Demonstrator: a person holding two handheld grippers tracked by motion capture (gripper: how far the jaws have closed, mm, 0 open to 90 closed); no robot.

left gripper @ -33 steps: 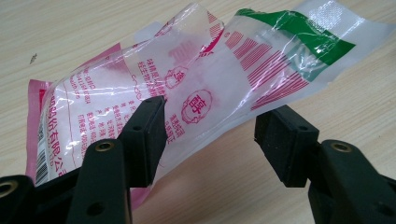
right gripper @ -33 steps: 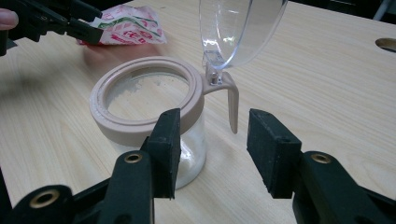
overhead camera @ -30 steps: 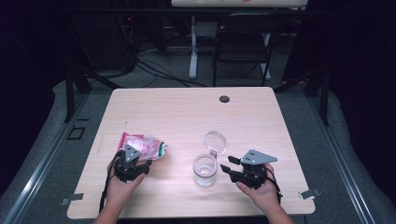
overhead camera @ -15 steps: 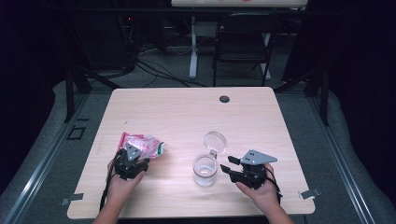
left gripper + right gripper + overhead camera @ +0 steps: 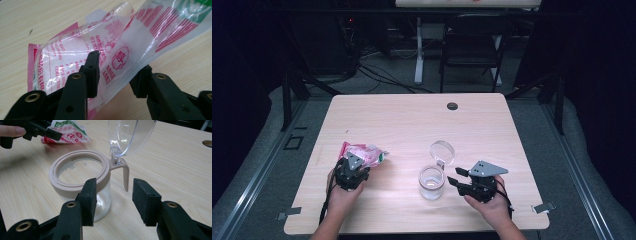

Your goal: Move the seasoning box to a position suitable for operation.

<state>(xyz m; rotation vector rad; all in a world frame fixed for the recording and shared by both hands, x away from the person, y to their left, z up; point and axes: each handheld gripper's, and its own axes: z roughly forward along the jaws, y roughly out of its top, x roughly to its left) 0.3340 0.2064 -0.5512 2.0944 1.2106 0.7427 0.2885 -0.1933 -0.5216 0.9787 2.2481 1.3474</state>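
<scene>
A pale wood-grain table [image 5: 412, 125] with rounded corners carries two things near the person's edge. On the left lies a plastic packet [image 5: 364, 154], a crinkled, glossy film pouch, clear over white, printed with pink-red stripes, a round seal and rows of characters, with a green patch at one end. In the left gripper view the packet [image 5: 105, 50] lies partly flat on the wood while its near edge lifts and curls between the two black jaws.

The left gripper [image 5: 351, 170], of matte black plastic with brass-coloured rivets and a small grey three-cornered plate on top, sits at the near end of the packet. Its jaws stand apart with the film running between them; one pad [image 5: 93, 65] lies against the film, the other sits just off it, so the claw is open and not pinching.

To the right of the packet, well apart from it, stands a small glass jar [image 5: 432, 182], a clear cylinder with white powder clinging inside. In the right gripper view the jar [image 5: 82, 185] wears a thick beige plastic collar with a drooping tab, and a clear domed lid [image 5: 130, 135] stands hinged upright from it.

The right gripper [image 5: 462, 182] rests just right of the jar with its jaws spread wide: one block-shaped pad [image 5: 88, 200] is at the jar's glass wall, the other stands clear on the bare table. It grips nothing.

A small dark round grommet [image 5: 452, 106] sits in the far part of the table.
</scene>
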